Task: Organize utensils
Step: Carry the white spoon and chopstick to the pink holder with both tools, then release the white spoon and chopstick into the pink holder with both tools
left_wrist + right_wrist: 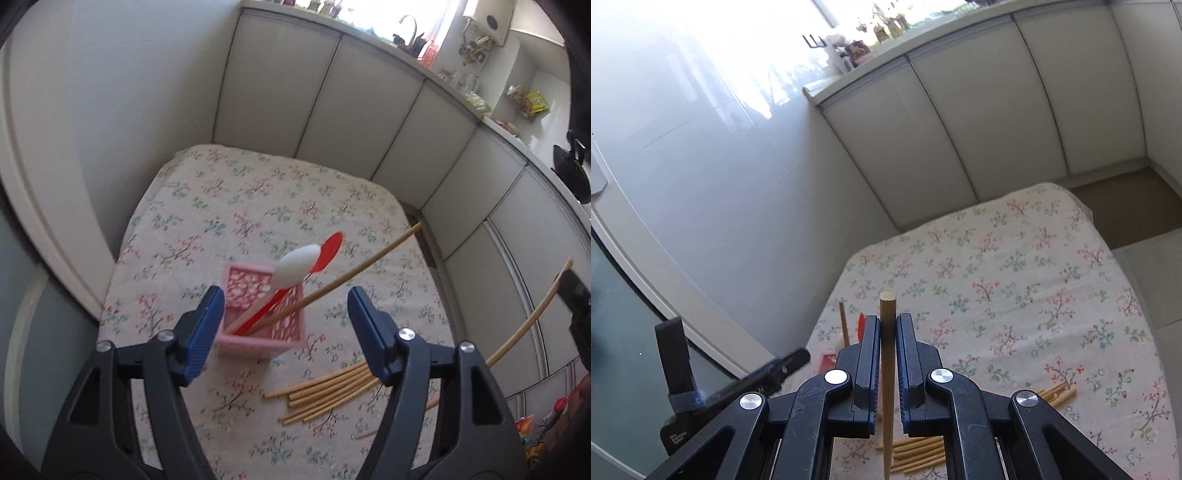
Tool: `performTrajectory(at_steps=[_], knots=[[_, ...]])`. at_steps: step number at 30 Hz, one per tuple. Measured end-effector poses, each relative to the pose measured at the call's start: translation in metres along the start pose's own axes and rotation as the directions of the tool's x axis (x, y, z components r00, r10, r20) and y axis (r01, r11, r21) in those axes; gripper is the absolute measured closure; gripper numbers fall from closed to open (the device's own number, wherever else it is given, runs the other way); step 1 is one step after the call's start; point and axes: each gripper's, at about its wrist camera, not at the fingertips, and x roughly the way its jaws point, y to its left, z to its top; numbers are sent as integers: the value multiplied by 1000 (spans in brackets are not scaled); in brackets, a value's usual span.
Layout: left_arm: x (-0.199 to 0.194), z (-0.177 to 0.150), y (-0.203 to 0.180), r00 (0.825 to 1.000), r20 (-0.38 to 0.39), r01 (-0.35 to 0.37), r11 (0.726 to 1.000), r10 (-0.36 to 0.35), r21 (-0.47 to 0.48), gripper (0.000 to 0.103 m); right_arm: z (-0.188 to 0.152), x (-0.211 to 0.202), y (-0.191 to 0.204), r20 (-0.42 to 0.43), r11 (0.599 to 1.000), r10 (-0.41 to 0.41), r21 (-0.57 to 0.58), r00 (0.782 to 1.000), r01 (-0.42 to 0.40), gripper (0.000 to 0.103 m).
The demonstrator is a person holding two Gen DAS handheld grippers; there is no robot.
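Looking down from the left wrist, the left gripper (pixel 284 325) stands wide open with nothing between its blue pads (pixel 201 332), poised just above and in front of a pink basket (pixel 258 314) on the flowered tablecloth (pixel 229 199). The basket already holds a white spoon (pixel 297 266), a red spoon (pixel 330 249) and one wooden stick (pixel 364 266), all leaning out toward the far right. A pile of sticks (pixel 325 393) lies loose on the cloth to the right of the basket, partly hidden behind the right-hand finger. At the right edge another stick (pixel 532 319) hangs in the air, its upper end at the other gripper.

In the right wrist view, the right gripper (pixel 887 328) is clamped tight on that single stick (pixel 887 306), which runs upright between the pads and pokes out beyond the tips. Low in this view the loose pile (pixel 916 454) shows again on the cloth; the basket is hidden behind the fingers, with only a stick tip and a sliver of red visible.

By this showing the job is partly done: three pieces are sorted, one stick is in hand and not yet in the basket, and a good handful waits on the table.
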Motion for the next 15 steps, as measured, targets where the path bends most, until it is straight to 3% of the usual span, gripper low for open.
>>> performTrajectory(at_steps=[5, 9, 15], knots=[[-3, -17, 24, 990, -117, -92, 995, 85, -50, 26, 14, -10, 28, 89, 999, 7, -36, 996, -4, 96], [5, -28, 39, 971, -171, -171, 985, 166, -13, 26, 24, -6, 50, 140, 998, 17, -63, 990, -8, 96], [17, -35, 42, 955, -236, -175, 984, 180, 43, 26, 21, 28, 80, 177, 995, 33, -103, 984, -15, 96]])
